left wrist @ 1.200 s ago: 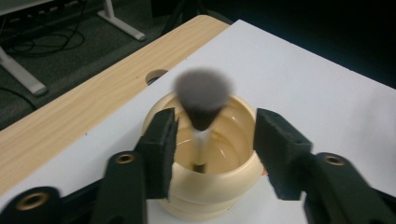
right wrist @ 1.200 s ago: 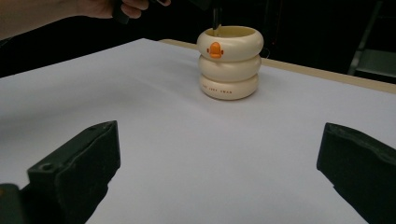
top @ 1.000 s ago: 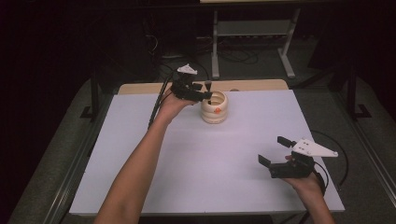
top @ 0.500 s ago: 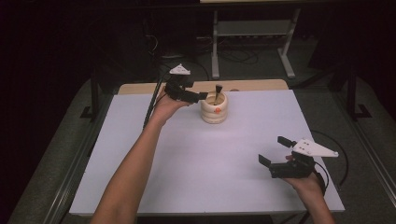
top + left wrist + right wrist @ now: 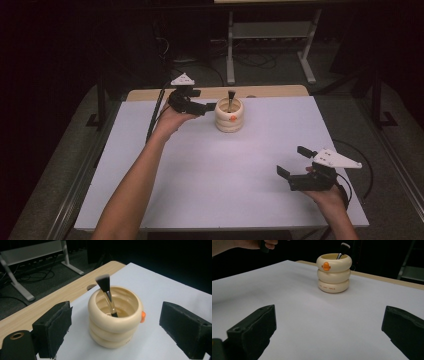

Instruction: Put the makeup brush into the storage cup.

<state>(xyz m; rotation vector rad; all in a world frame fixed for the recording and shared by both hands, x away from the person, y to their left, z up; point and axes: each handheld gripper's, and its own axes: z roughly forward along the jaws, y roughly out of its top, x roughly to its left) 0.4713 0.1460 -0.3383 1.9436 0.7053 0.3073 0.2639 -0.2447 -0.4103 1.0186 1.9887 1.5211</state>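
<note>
A cream ring-stacked cup (image 5: 229,116) with an orange duck bill stands at the back middle of the white mat (image 5: 210,170). A black-bristled makeup brush (image 5: 231,97) leans inside it, bristles up. My left gripper (image 5: 209,106) hovers just left of the cup and points at it. Its jaws have just been opening and hold nothing. In the left gripper view, the cup (image 5: 115,320) and brush (image 5: 107,293) sit ahead of the spread pads (image 5: 53,331). My right gripper (image 5: 294,162) stands open and empty at the front right. Its view shows the cup (image 5: 333,272) far ahead.
A strip of wooden tabletop (image 5: 270,91) runs behind the mat. A metal stand (image 5: 270,30) and cables lie on the dark floor beyond. A black cable (image 5: 367,170) loops off the table's right edge.
My left gripper has drawn back to the left from over the cup, with its jaws wider, and the brush stays in the cup. The right hand has kept still.
</note>
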